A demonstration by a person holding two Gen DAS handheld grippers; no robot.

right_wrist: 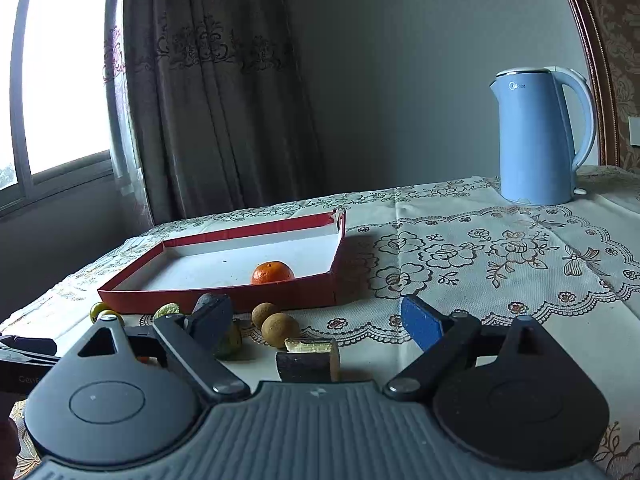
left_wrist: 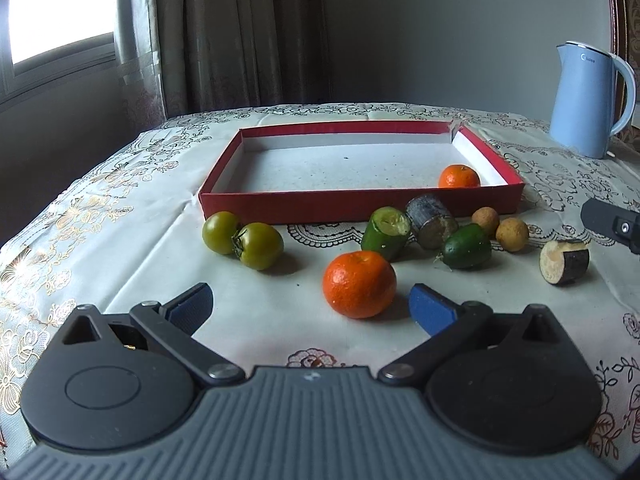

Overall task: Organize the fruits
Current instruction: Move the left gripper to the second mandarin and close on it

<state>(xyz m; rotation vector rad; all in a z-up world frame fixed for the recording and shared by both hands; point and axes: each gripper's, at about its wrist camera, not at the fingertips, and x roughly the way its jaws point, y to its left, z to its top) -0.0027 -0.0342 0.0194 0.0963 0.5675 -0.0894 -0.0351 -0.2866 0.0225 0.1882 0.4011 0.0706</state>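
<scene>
Tray: a shallow red cardboard tray (left_wrist: 362,204) with a white floor lies on the bench (left_wrist: 132,248), toward its far edge.
Tangerine in tray: one tangerine (left_wrist: 459,176) sits inside the tray, in its near right corner, against the front wall.
Loose tangerine: a second tangerine (left_wrist: 359,283) rests on the bench in front of the tray, nearer the front edge.
Green fruit: two green tomatoes (left_wrist: 244,240) touch each other just before the tray's near left corner.
Cut pieces: a cut cucumber end (left_wrist: 386,233), a dark cane section (left_wrist: 432,221) and a second green piece (left_wrist: 467,245) cluster below the tray's front wall; another cane chunk (left_wrist: 564,261) lies apart toward the right edge.
Longans: two brown longans (left_wrist: 500,227) sit side by side by the tray's near right corner.
Left tongs (left_wrist: 311,307): released, spread wide, nothing between the blue pads, with the loose tangerine just ahead.
Right tongs (right_wrist: 312,320): released, wide apart, empty, above the cane chunk.
Kettle: a pale blue kettle (left_wrist: 582,100) stands at the far right corner.
</scene>
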